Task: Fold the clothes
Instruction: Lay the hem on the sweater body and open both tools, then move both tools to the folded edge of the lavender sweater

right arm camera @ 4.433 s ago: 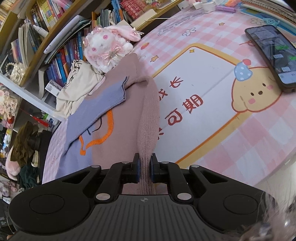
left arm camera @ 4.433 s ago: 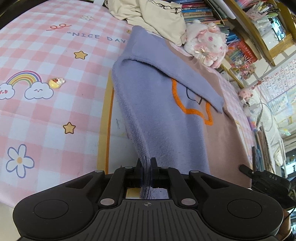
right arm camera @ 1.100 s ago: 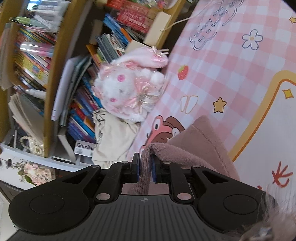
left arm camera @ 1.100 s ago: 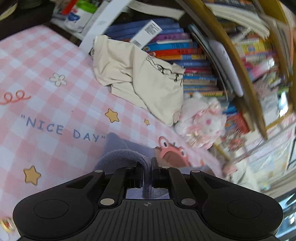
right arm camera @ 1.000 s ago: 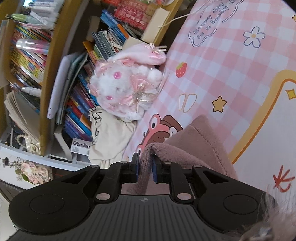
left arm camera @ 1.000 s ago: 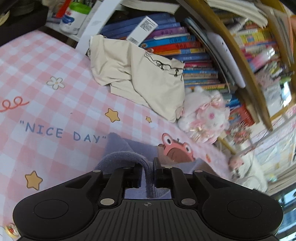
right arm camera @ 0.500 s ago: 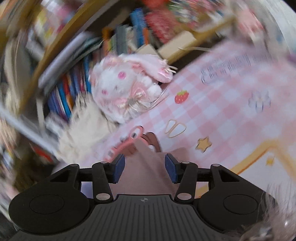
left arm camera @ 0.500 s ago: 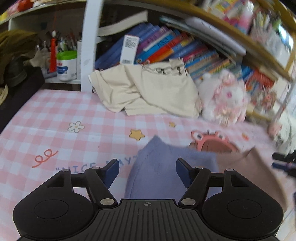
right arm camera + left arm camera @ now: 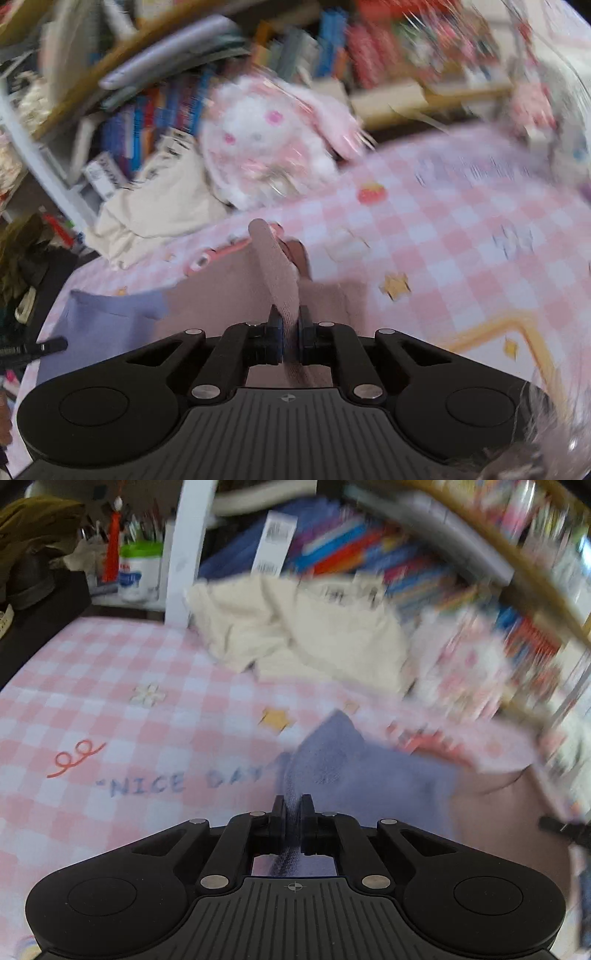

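A lavender and dusty-pink knit sweater lies folded on the pink checked table mat. In the left wrist view my left gripper [image 9: 292, 802] is shut on the sweater's lavender edge [image 9: 332, 760], which rises in a peak ahead of the jaws. In the right wrist view my right gripper [image 9: 290, 325] is shut on the sweater's pink edge [image 9: 275, 266], which stands up as a ridge in front of it. The lavender part [image 9: 110, 314] lies to its left. Both views are blurred by motion.
A cream garment [image 9: 303, 635] is heaped at the back of the mat before a bookshelf [image 9: 369, 554]. A pink and white plush toy [image 9: 266, 144] sits beside it. The mat [image 9: 110, 709] extends left, printed "NICE DAY". A black shelf edge [image 9: 33, 602] is at far left.
Half a second ago both grippers were open over the folded sweater. Now both are shut on its near edges, left on lavender, right on pink. Both cameras are swinging.
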Demonstrator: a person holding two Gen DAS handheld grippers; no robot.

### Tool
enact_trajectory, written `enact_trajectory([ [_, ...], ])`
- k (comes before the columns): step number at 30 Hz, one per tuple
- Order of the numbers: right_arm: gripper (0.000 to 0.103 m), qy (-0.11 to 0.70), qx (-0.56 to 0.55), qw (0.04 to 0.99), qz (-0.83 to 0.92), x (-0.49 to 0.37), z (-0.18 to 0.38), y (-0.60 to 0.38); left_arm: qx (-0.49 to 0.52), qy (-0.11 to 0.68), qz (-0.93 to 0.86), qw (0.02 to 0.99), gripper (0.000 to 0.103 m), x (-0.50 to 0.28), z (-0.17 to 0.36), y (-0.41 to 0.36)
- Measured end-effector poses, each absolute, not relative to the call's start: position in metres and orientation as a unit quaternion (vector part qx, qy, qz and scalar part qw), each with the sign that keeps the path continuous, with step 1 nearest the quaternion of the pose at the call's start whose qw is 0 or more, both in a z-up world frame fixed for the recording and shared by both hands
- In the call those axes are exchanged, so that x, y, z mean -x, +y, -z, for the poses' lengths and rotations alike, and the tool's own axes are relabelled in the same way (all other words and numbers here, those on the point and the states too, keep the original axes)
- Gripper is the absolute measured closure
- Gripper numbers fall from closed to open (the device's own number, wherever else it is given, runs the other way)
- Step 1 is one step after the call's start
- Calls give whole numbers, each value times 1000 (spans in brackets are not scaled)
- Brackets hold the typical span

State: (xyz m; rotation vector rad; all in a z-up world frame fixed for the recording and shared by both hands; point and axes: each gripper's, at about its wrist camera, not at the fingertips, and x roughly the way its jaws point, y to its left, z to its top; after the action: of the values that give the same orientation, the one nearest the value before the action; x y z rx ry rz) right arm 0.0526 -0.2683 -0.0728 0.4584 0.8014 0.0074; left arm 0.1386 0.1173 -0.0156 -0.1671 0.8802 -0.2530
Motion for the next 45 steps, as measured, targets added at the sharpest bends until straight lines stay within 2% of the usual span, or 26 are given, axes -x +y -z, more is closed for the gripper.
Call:
enact_trajectory([
  [2, 95, 407, -235, 883, 4, -56, 85, -275, 59, 438, 118, 889, 91, -144, 24, 112],
  [4, 94, 410, -239, 880, 1, -56, 89, -278, 44, 435, 116, 892, 89, -146, 25, 107],
  [5, 93, 410, -231, 882, -2, -56, 87, -277, 42, 431, 117, 894, 83, -147, 22, 106],
  [6, 89, 406, -224, 886, -3, -55, 84, -275, 42, 425, 117, 897, 80, -148, 19, 106],
  [8, 80, 397, -210, 894, -5, -54, 78, -269, 44, 410, 123, 902, 63, -150, 13, 104],
  [9, 71, 391, -204, 897, -8, -55, 76, -267, 43, 404, 125, 905, 60, -153, 11, 103],
  [10, 70, 387, -196, 901, -12, -56, 74, -264, 38, 403, 126, 906, 58, -157, 10, 100],
  [13, 74, 393, -180, 902, -17, -67, 76, -258, 18, 414, 131, 901, 60, -173, 15, 92],
  [14, 93, 395, -177, 901, -16, -71, 78, -257, 15, 421, 135, 897, 76, -178, 18, 90],
  [15, 94, 388, -182, 903, -10, -70, 76, -257, 17, 425, 139, 894, 93, -182, 19, 90],
  [16, 94, 379, -188, 906, -4, -68, 74, -259, 21, 422, 139, 895, 99, -183, 19, 90],
  [20, 95, 341, -218, 914, 13, -50, 64, -269, 20, 419, 127, 899, 98, -183, 24, 88],
  [22, 95, 372, -221, 901, 22, -59, 78, -272, 4, 432, 118, 894, 95, -187, 32, 84],
  [25, 94, 393, -221, 893, 21, -69, 93, -276, 15, 433, 101, 895, 86, -192, 34, 87],
  [26, 94, 393, -217, 893, 21, -70, 92, -275, 17, 435, 94, 895, 74, -193, 34, 89],
  [27, 94, 394, -214, 894, 20, -71, 91, -275, 15, 435, 85, 896, 67, -192, 32, 91],
  [28, 90, 394, -212, 894, 20, -70, 88, -274, 14, 434, 76, 897, 51, -191, 30, 94],
  [29, 88, 392, -215, 894, 22, -66, 85, -273, 13, 431, 69, 899, 43, -189, 27, 96],
  [30, 75, 388, -219, 895, 24, -62, 82, -273, 16, 429, 67, 901, 41, -185, 24, 100],
  [31, 67, 385, -224, 895, 28, -57, 80, -274, 26, 427, 71, 901, 39, -180, 22, 104],
  [32, 59, 382, -231, 895, 32, -53, 79, -274, 36, 426, 77, 901, 38, -175, 21, 108],
  [40, 62, 420, -242, 874, 32, -31, 91, -270, 100, 454, 95, 880, 41, -133, 36, 125],
  [42, 65, 419, -243, 875, 26, -29, 93, -265, 111, 453, 101, 879, 47, -128, 38, 125],
  [43, 69, 419, -238, 876, 23, -29, 93, -262, 118, 454, 106, 877, 64, -127, 38, 124],
  [44, 71, 420, -233, 877, 21, -28, 93, -260, 128, 459, 113, 872, 76, -126, 39, 125],
  [45, 73, 421, -228, 878, 18, -28, 93, -257, 138, 463, 120, 867, 76, -126, 39, 125],
])
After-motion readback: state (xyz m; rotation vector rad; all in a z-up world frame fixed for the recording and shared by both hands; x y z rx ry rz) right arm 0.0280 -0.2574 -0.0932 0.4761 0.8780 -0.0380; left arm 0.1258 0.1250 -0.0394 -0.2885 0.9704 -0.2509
